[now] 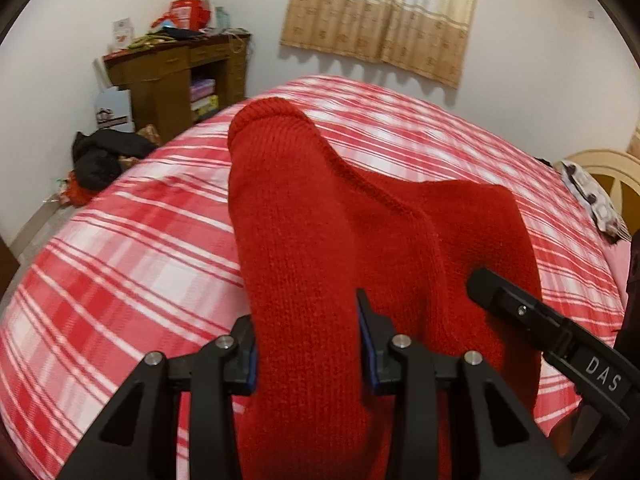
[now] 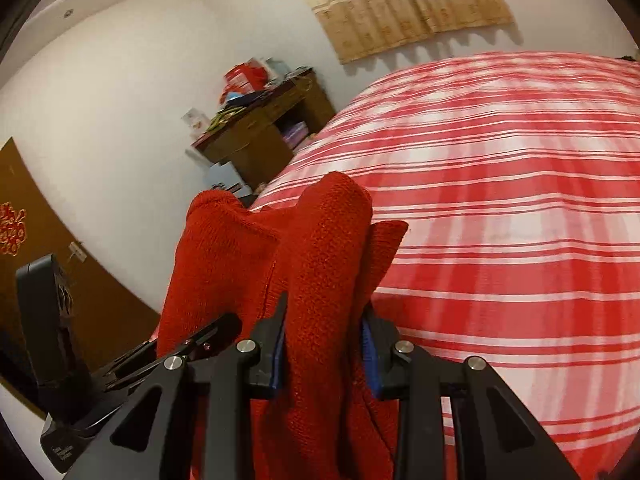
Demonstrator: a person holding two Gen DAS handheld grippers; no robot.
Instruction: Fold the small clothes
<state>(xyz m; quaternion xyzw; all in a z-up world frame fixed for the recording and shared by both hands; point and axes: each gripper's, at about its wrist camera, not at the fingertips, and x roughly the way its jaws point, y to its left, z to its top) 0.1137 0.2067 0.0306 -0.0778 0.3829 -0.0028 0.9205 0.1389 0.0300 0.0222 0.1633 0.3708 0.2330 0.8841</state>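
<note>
- Pinching a red knit garment (image 1: 320,240), the left claw (image 1: 308,344) has both blue-padded fingers (image 1: 366,344) pressed against a thick band of the knit that runs between them.
- Left wrist view, left side: wooden cabinet (image 1: 176,80) against the white wall, clutter on top, dark clothes heaped on the floor beside it.
- Centre: garment stretches forward from the claw, lifted above the bed (image 1: 120,240), which has a red-and-white plaid cover. A rounded knit end points up and away.
- Right: one black finger of the right claw (image 1: 504,296) lies against the garment's right portion; beige curtain (image 1: 384,12) on the far wall.
- Right wrist view, left side: brown door with red decoration; the left claw's body (image 2: 52,320) is visible low at the edge.
- Centre: right claw (image 2: 324,344) closed on a bunched fold of the same garment (image 2: 332,240), fabric filling the gap between the fingers (image 2: 370,344).
- Right: plaid bed cover (image 2: 500,200) fills the frame; garment held over its near-left part.
</note>
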